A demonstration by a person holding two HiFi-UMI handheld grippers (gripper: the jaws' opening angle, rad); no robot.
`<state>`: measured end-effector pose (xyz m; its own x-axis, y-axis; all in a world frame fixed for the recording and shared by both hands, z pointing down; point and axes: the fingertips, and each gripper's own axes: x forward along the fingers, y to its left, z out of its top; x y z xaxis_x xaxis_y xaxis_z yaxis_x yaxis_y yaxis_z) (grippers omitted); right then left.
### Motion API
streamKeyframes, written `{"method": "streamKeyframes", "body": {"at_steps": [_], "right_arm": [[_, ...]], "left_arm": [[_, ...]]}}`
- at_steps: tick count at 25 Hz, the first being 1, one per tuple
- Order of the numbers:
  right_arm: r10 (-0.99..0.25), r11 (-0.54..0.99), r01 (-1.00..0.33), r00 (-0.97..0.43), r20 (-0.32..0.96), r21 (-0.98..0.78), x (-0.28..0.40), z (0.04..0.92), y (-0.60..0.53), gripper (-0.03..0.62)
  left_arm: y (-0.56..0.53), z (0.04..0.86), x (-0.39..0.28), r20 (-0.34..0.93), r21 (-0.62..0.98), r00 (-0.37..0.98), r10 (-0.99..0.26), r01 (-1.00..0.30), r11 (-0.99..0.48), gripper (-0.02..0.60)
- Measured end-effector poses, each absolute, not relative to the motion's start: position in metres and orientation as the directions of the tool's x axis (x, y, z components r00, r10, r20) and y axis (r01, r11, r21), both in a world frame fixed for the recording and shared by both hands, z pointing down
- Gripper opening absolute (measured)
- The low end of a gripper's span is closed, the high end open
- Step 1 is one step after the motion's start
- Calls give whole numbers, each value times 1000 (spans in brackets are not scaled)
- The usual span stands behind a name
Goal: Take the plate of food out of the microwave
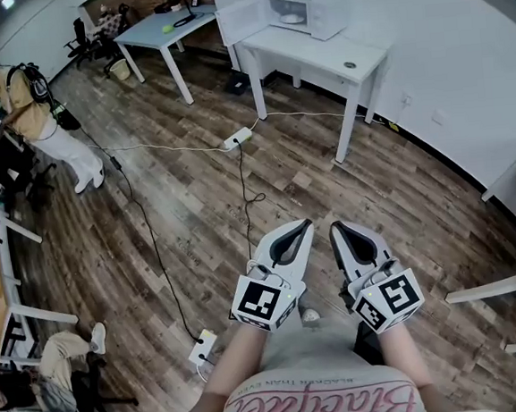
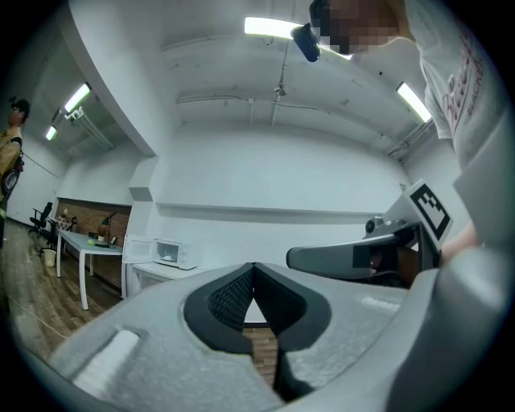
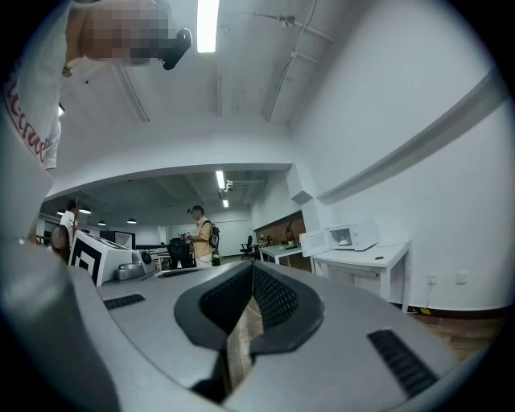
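Note:
A white microwave [image 1: 306, 13] stands far off on a white table [image 1: 321, 53], its door [image 1: 242, 21] swung open to the left. Inside it shows a pale plate [image 1: 293, 17]. Both grippers are held close to the person's body, well short of the table. My left gripper [image 1: 301, 228] is shut with nothing in it, and my right gripper [image 1: 339, 229] beside it is shut and empty too. The microwave [image 2: 174, 253] appears small in the left gripper view, past the left gripper [image 2: 254, 266]. The right gripper [image 3: 252, 266] also faces the microwave [image 3: 352, 236].
A power strip [image 1: 237, 140] and cables lie on the wooden floor between me and the table. Another power strip [image 1: 203, 347] lies near my feet. A person [image 1: 32, 111] stands at the far left by desks. A second table [image 1: 164, 29] stands at the back.

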<state>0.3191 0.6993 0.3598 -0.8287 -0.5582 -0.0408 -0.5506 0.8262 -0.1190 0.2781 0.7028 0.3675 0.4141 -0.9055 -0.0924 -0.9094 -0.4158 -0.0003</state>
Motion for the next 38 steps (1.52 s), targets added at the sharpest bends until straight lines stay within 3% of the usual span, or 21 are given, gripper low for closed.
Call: {"method": "streamKeyframes", "body": {"at_steps": [16, 38], "right_arm": [[-572, 818, -565, -819, -40, -111, 295, 360, 642, 14], [-585, 809, -581, -811, -21, -87, 201, 347, 507, 14]], "left_arm": [[640, 376, 248, -28, -33, 430, -903, -903, -429, 5], [500, 358, 160, -73, 1, 463, -884, -886, -464, 5]]}}
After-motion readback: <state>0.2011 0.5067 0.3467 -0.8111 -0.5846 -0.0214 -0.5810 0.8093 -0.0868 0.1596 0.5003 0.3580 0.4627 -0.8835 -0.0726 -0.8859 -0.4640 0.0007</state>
